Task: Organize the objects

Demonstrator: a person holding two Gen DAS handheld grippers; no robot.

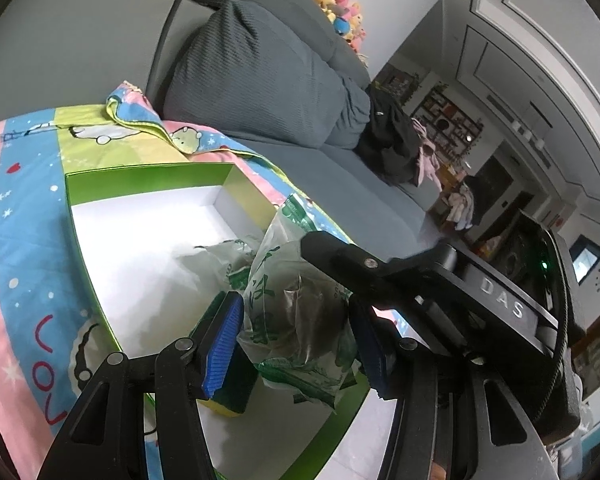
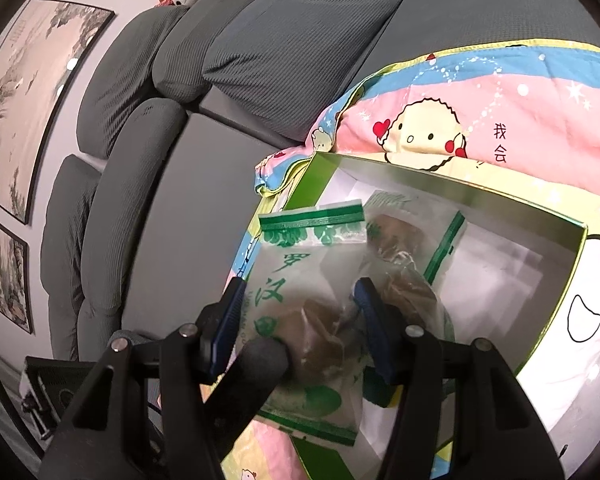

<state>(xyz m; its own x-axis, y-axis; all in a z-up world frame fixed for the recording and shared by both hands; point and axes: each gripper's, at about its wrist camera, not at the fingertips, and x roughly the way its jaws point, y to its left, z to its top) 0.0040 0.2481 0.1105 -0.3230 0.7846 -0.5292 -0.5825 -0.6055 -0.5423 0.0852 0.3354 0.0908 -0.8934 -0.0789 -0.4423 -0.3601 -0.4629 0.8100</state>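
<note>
a green box [image 1: 148, 172] with a white inside lies open on a pastel cartoon blanket [image 1: 24, 216] spread over a grey sofa [image 1: 260, 76]. the left gripper [image 1: 296, 336] has its blue-padded jaws clamped on a clear packet [image 1: 296, 312] printed in green, with a dark round lump showing through the plastic; the packet hangs just over the near part of the box. under the left jaw a green and yellow sponge-like block [image 1: 232, 392] sits inside the box. another crumpled clear packet [image 1: 228, 252] lies on the box's white floor, further in.

the right gripper [image 2: 300, 320] is closed on a second packet [image 2: 300, 280] with a green sealed top and green characters, a brown lump inside pressed between the pads. this one hangs over the box's near-left edge — partly above the blanket. beyond it, in the box [image 2: 572, 264], lies a packet [image 2: 404, 236] with a brown lump. the left gripper's black finger crosses low in front of the right view.

plush toys [image 1: 340, 0] line the sofa back, and framed landscape pictures [image 2: 32, 92] hang on the wall.
</note>
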